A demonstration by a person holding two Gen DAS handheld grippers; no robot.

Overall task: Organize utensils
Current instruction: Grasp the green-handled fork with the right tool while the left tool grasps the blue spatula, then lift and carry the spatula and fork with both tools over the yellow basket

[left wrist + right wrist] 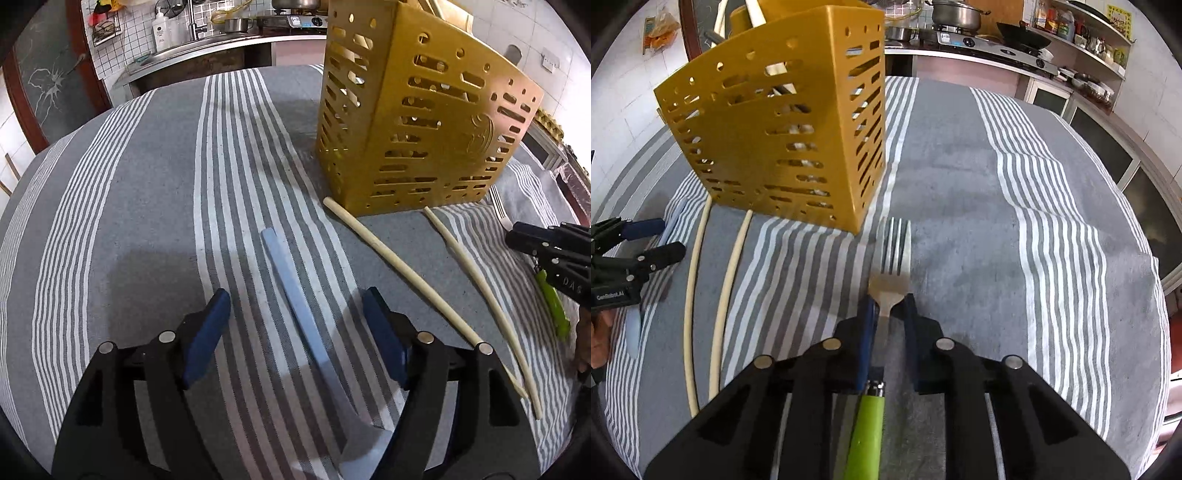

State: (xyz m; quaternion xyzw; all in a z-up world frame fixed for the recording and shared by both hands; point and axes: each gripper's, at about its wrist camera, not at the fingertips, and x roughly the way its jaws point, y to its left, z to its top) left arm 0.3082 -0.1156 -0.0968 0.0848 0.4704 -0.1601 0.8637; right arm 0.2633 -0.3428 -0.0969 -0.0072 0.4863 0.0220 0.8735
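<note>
A light blue utensil (275,251) lies on the striped cloth. Its handle runs between the fingers of my left gripper (295,299), which is open and has both pads clear of it. A fork (892,258) with a green handle (866,435) lies in front of the yellow perforated holder (783,140). My right gripper (890,301) straddles the fork's thin neck. Its jaws are narrow, but a gap shows beside the metal. Two pale chopsticks (399,269) (476,280) lie between the two grippers. The holder (424,129) has utensils standing in it.
The grey and white striped cloth (997,221) covers the table. A counter with a gas stove (997,44) and a pot stands behind it, and a sink (192,51) is at the back. A hand (600,332) shows at the left edge.
</note>
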